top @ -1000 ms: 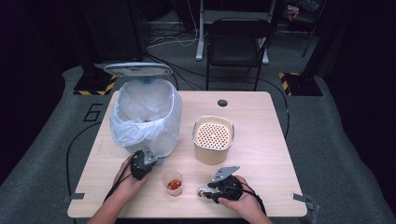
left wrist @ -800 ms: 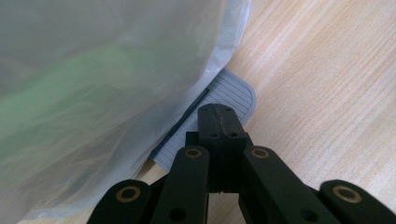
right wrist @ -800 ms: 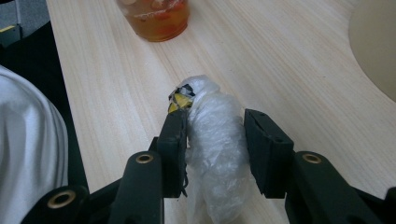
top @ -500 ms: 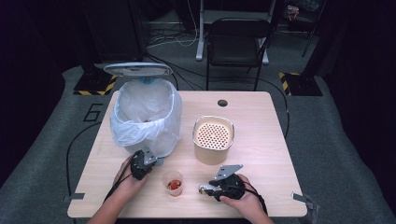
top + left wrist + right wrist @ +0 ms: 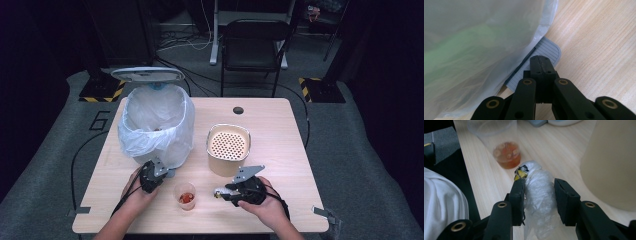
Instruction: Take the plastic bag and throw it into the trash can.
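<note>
The right gripper (image 5: 539,192) clamps a plastic-wrapped bundle (image 5: 537,195) (left gripper (image 5: 541,65) pressed together on the bin's pedal (image 5: 544,53)).

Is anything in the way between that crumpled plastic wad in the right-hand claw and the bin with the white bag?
Yes, loosely. The small clear cup with red stuff stands on the table between the right claw holding the plastic wad and the bagged bin. The left claw sits at the bin's foot pedal. Lifting over both looks feasible.

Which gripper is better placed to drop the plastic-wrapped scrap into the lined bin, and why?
Probably the right gripper: the plastic-wrapped scrap already sits between its jaws. The left gripper is shut, resting on the bin's pedal beside the lined bin, so it likely holds the lid open.
</note>
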Demonstrator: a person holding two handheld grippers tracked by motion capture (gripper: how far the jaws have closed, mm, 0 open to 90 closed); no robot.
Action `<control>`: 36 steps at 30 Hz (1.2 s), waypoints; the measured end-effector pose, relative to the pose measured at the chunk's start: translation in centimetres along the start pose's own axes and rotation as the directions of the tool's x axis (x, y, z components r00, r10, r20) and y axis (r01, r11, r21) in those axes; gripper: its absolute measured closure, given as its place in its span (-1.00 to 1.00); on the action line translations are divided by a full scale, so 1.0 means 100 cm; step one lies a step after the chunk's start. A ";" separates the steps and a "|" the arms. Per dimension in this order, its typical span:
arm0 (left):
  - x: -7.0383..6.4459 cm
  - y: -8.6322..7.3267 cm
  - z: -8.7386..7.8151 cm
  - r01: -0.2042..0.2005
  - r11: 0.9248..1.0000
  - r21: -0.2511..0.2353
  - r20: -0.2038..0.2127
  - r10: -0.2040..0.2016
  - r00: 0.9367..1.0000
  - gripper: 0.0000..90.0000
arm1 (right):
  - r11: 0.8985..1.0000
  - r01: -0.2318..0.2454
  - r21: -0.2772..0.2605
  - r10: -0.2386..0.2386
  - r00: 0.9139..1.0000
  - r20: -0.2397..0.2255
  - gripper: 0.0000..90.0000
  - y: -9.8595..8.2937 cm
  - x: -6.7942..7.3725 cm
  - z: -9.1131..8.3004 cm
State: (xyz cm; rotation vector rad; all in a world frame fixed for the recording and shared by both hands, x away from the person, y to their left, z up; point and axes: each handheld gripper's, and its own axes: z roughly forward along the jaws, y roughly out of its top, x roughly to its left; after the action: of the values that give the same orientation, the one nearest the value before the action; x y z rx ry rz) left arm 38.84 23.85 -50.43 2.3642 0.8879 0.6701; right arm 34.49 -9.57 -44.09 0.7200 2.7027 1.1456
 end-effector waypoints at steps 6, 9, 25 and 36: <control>0.003 0.001 -0.001 -0.005 1.000 0.008 0.004 0.005 1.000 1.00 | 0.999 0.024 -0.025 -0.024 1.000 0.004 0.37 0.028 -0.006 -0.022; 0.005 0.000 -0.001 0.003 1.000 0.007 0.020 -0.003 1.000 1.00 | 0.999 0.027 -0.029 -0.027 1.000 0.002 0.37 0.035 -0.007 -0.026; 0.002 0.000 -0.002 0.054 0.998 0.007 0.021 -0.054 0.998 1.00 | 0.997 0.053 -0.060 -0.052 0.998 0.019 0.38 0.077 -0.010 -0.043; 0.001 0.001 -0.001 0.005 1.000 0.016 -0.005 -0.005 1.000 1.00 | 0.994 0.078 -0.082 -0.074 0.996 0.045 0.38 0.115 -0.021 -0.048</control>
State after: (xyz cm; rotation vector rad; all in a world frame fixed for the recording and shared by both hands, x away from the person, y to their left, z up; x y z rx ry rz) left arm 38.91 23.90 -50.22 2.3747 0.9034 0.6692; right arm 39.31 -6.75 -32.74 0.6164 2.6064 1.2042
